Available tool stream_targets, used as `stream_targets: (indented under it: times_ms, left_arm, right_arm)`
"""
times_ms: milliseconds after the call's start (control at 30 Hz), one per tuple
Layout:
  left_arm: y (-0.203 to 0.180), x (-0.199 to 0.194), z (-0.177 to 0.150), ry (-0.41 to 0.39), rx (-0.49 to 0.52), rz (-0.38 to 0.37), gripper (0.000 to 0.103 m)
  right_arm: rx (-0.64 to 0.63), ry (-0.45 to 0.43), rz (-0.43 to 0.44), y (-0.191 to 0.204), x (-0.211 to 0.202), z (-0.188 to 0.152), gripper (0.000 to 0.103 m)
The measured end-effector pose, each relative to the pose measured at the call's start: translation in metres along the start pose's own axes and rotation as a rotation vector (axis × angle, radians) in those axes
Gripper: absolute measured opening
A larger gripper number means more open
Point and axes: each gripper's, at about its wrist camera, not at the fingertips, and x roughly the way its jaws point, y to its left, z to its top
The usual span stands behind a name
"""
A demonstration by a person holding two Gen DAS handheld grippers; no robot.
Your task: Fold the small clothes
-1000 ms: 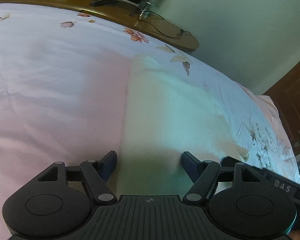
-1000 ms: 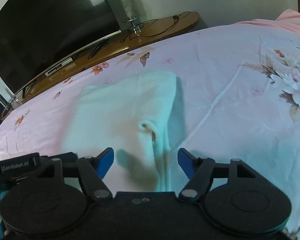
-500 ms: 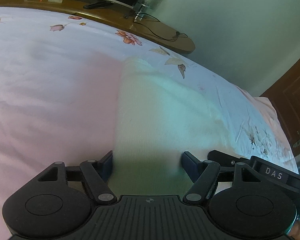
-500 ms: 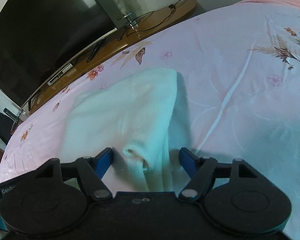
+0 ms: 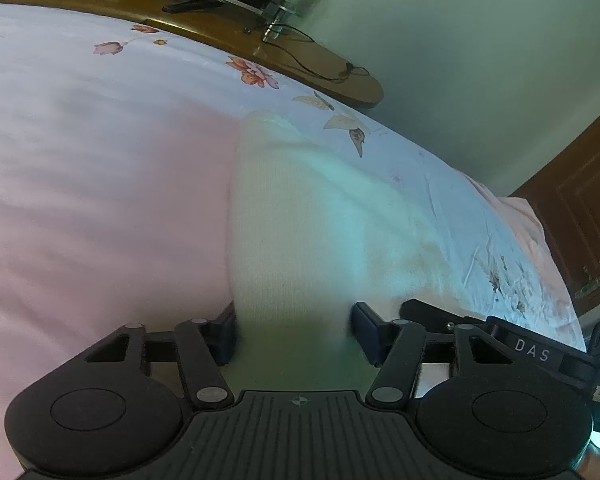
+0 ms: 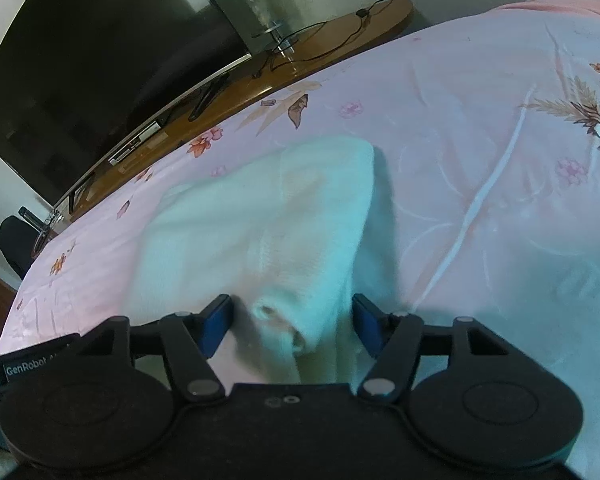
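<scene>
A small cream-white knitted garment (image 5: 300,232) lies on the pink floral bedsheet (image 5: 100,184). My left gripper (image 5: 294,336) is open, its fingers straddling the garment's near left edge, low against the cloth. In the right wrist view the same garment (image 6: 252,224) shows a rolled sleeve cuff (image 6: 280,320) between the fingers of my open right gripper (image 6: 292,326). The right gripper's body (image 5: 500,344) shows at the right of the left wrist view.
A wooden TV stand (image 6: 260,84) with a dark TV (image 6: 100,60), a glass lamp (image 6: 260,4) and cables runs along the bed's far edge. A wooden door (image 5: 580,216) stands at the right. Pink sheet spreads to both sides of the garment.
Both grippers have moved forward and down onto the garment's near edge. The cloth and the cuff now sit between the open fingers. The jaws have not closed.
</scene>
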Motion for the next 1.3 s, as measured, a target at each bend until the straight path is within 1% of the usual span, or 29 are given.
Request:
stream_targets:
  times_ms: [33, 67, 100, 167, 200, 233, 300, 367, 400, 500, 533, 567, 600, 633, 700, 800, 900, 1000, 1200, 1300]
  left_arm:
    - [0.0, -0.001, 0.0, 0.002, -0.007, -0.008, 0.047]
    - [0.0, -0.002, 0.0, 0.002, -0.01, -0.011, 0.045]
    - [-0.002, -0.002, 0.0, 0.0, -0.008, -0.01, 0.045]
    - [-0.002, 0.0, 0.0, 0.001, 0.001, -0.007, 0.045]
    - [-0.001, 0.001, 0.001, 0.004, -0.003, -0.008, 0.045]
    - [0.0, 0.001, 0.002, 0.007, -0.017, -0.013, 0.045]
    - [0.0, -0.001, 0.001, 0.009, -0.009, -0.012, 0.045]
    - [0.0, 0.0, 0.0, 0.004, -0.003, -0.01, 0.045]
    - [0.0, 0.001, 0.0, 0.0, -0.012, -0.009, 0.045]
    - [-0.004, 0.002, -0.001, -0.007, -0.009, 0.003, 0.045]
    - [-0.005, 0.002, -0.001, -0.01, -0.012, 0.009, 0.044]
    - [-0.005, 0.001, -0.002, -0.015, -0.012, 0.013, 0.042]
    - [-0.007, -0.001, -0.002, -0.023, -0.008, 0.019, 0.04]
    - [-0.009, -0.003, -0.002, -0.03, -0.005, 0.023, 0.039]
    - [-0.011, -0.007, -0.003, -0.044, 0.003, 0.027, 0.038]
    - [-0.011, -0.013, 0.0, -0.05, -0.012, 0.024, 0.036]
    - [-0.01, -0.024, 0.003, -0.068, -0.02, 0.022, 0.035]
    - [-0.007, -0.042, 0.005, -0.1, -0.019, 0.025, 0.035]
    - [0.015, -0.085, 0.008, -0.146, -0.021, 0.033, 0.035]
    - [0.027, -0.106, 0.01, -0.163, -0.017, 0.049, 0.035]
  right_arm:
    - [0.008, 0.002, 0.007, -0.001, 0.0, 0.001, 0.049]
    - [0.016, 0.004, 0.019, -0.002, -0.002, 0.001, 0.045]
    - [0.014, 0.004, 0.025, -0.002, -0.003, 0.001, 0.039]
    - [0.008, 0.001, 0.028, -0.003, -0.003, 0.001, 0.038]
    - [0.012, 0.0, 0.031, -0.004, -0.002, 0.002, 0.038]
    - [0.022, -0.001, 0.036, -0.006, -0.001, 0.002, 0.042]
    - [0.056, 0.002, 0.054, -0.014, -0.002, 0.004, 0.043]
    - [0.051, -0.002, 0.041, -0.015, -0.006, 0.003, 0.051]
    - [0.038, -0.004, 0.029, -0.016, -0.008, 0.002, 0.057]
    - [0.062, -0.005, 0.044, -0.02, -0.005, 0.003, 0.056]
    - [0.066, -0.006, 0.048, -0.019, -0.003, 0.004, 0.048]
    - [0.08, 0.004, 0.073, -0.019, 0.0, 0.006, 0.039]
    - [0.106, 0.009, 0.082, -0.018, 0.002, 0.007, 0.036]
    - [0.096, 0.003, 0.075, -0.014, 0.001, 0.007, 0.034]
    - [0.036, -0.019, 0.062, -0.005, -0.003, 0.004, 0.031]
    - [0.047, -0.034, 0.088, 0.0, -0.009, 0.005, 0.03]
    - [0.026, -0.039, 0.119, 0.012, -0.015, 0.01, 0.029]
    - [0.003, -0.04, 0.165, 0.032, -0.019, 0.013, 0.029]
    - [-0.028, -0.052, 0.193, 0.074, -0.025, 0.004, 0.029]
    - [-0.046, -0.055, 0.205, 0.098, -0.029, -0.002, 0.029]
